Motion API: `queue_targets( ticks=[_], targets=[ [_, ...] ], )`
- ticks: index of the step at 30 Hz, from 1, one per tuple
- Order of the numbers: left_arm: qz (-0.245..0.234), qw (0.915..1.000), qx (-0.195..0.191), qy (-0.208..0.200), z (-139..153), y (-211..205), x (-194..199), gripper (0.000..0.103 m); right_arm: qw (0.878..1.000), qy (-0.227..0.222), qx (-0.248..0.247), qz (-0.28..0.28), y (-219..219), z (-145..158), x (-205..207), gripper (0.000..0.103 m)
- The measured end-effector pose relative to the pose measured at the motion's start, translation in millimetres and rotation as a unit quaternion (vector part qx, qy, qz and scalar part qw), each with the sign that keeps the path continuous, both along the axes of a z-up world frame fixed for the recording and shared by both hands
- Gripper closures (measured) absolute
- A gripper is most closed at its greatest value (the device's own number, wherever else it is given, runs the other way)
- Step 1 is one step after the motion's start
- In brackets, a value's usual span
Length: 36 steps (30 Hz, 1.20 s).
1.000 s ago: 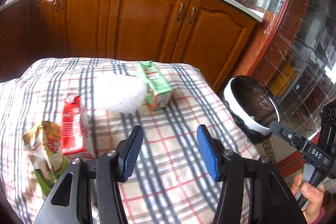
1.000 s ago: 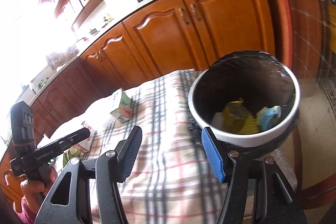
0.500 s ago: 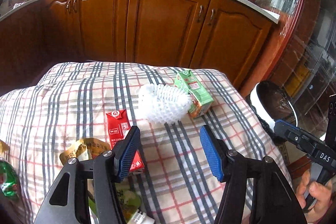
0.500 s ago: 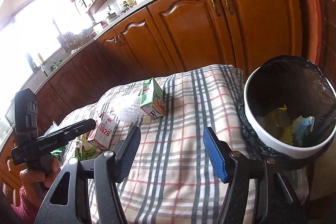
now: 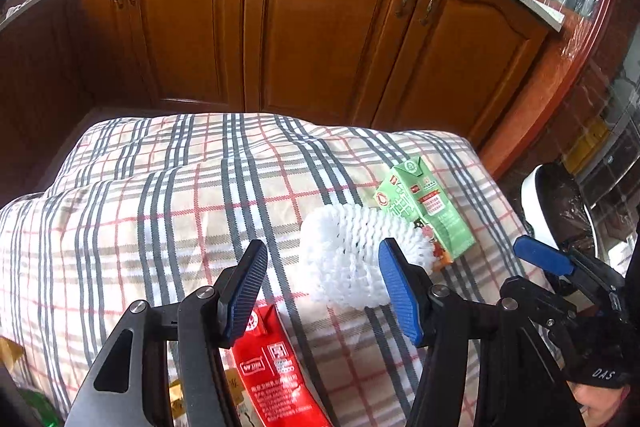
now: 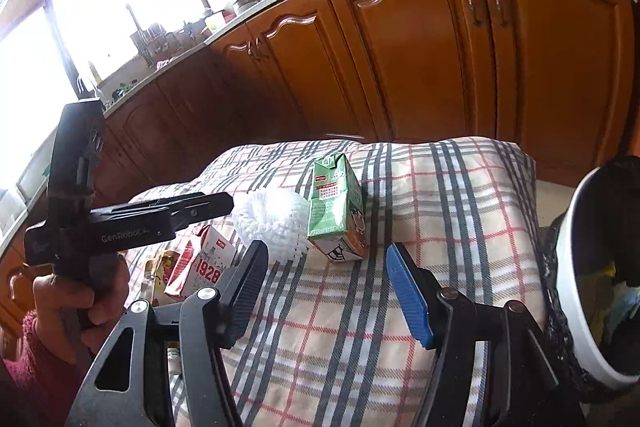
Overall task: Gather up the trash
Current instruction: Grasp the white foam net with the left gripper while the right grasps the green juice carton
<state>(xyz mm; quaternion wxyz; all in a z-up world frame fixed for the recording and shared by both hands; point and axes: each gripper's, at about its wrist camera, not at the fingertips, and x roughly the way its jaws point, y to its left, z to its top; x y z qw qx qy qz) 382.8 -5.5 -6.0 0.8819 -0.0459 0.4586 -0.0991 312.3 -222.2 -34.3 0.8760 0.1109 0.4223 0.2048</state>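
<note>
Glossy arched wooden cabinet doors (image 5: 328,27) curve across the back, from ten to two o'clock. Below them a soft, rumpled plaid cloth (image 5: 160,211) in cream, grey and red covers the table. At three o'clock stands a round white bin (image 6: 576,291) lined with crinkled black plastic, some yellow and blue scraps inside. On the cloth, near centre, a lacy white foam net (image 5: 352,259) lies touching a green box-shaped drink carton (image 5: 424,207) at its one o'clock. A flat red carton (image 5: 276,371) lies at six o'clock, partly under the left gripper (image 5: 320,291). That gripper tilts steeply down over the net, its ribbed blue pads apart and closing, nothing between them. The right gripper (image 6: 326,287) angles down toward the green carton, tongs apart and empty. A hand (image 6: 80,291) in a fuzzy pink sleeve (image 6: 28,351) grips the left handle.
</note>
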Motion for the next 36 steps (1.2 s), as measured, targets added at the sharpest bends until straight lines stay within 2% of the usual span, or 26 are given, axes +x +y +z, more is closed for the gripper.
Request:
queue_targets(
  ticks=[3,5,8,11,13,14,17,25,36],
  targets=[
    [-0.015,0.9997,0.012,0.017,-12.8,-5.3,16.5,0.062,0.999,0.003,-0.027,0.024,16.1,-10.5,11.8,0.04],
    [-0.026,0.9993,0.009,0.026,-21.0,-7.1,24.3,0.08,0.998,0.01,-0.042,0.036,23.4,-19.9,19.1,0.04],
    [-0.034,0.9991,0.011,0.023,-26.7,-8.1,30.2,0.089,0.997,0.015,-0.06,0.043,30.2,-30.7,27.7,0.04],
    [-0.04,0.999,0.012,0.017,-26.2,-8.7,31.5,0.094,0.997,0.017,-0.062,0.042,32.1,-38.0,35.7,0.044],
    [-0.043,0.9989,0.015,0.008,-23.8,-9.8,29.4,0.095,0.997,0.018,-0.064,0.041,32.6,-41.0,39.9,0.056],
    [-0.044,0.9989,0.017,0.002,-22.0,-9.4,25.7,0.096,0.997,0.02,-0.063,0.04,32.6,-42.3,41.9,0.068],
    [-0.043,0.999,0.011,-0.011,-16.4,-11.0,17.6,0.096,0.998,0.018,-0.058,0.031,27.0,-40.6,39.2,0.069],
    [-0.059,0.9967,-0.028,-0.048,0.9,-25.0,-16.3,0.097,1.0,-0.01,-0.018,-0.013,-13.8,-6.5,0.2,0.07],
    [-0.114,0.989,-0.071,-0.061,22.4,-66.4,-65.0,0.097,0.996,-0.031,0.014,-0.08,-80.6,27.1,-59.1,0.07]
  ],
)
